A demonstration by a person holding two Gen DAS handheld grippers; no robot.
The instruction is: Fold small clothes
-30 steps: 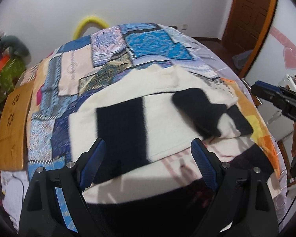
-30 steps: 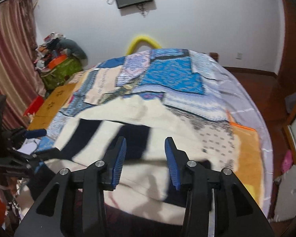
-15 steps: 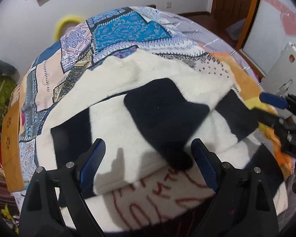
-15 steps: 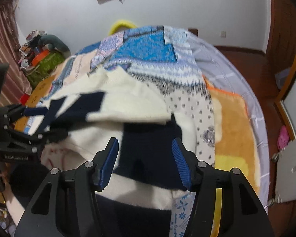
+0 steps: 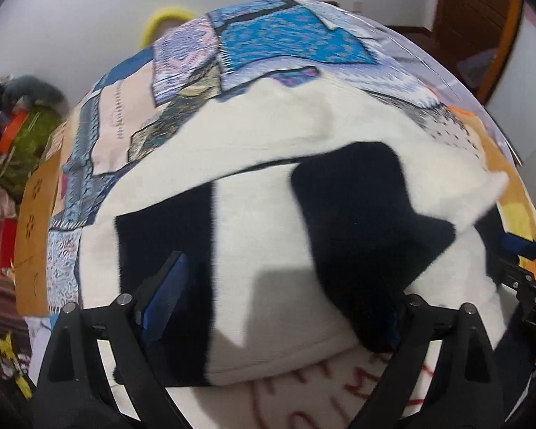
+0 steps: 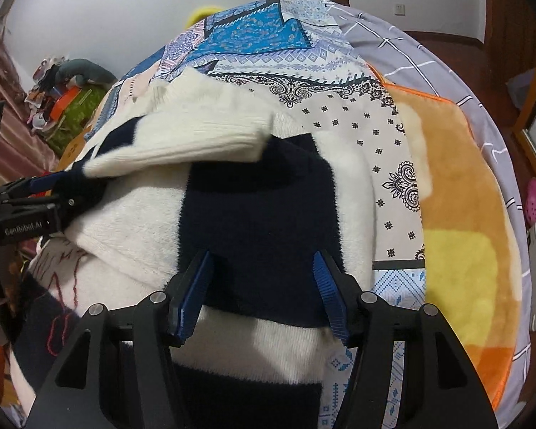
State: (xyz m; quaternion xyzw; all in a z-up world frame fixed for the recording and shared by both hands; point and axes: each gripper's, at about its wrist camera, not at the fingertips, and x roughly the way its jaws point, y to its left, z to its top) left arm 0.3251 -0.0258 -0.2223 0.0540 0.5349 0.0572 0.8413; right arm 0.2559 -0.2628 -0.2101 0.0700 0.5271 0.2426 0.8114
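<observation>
One sweater [image 6: 261, 214], two dark patches, on one quilt [image 6: 393, 136]

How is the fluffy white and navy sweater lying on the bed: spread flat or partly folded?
Partly folded. The fluffy white and navy sweater has a white ribbed sleeve laid across its body, and a doubled edge shows near the camera.

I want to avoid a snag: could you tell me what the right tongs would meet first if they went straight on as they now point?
Most likely the sweater's navy block, lying right between the open right tongs; depth is uncertain.
</observation>
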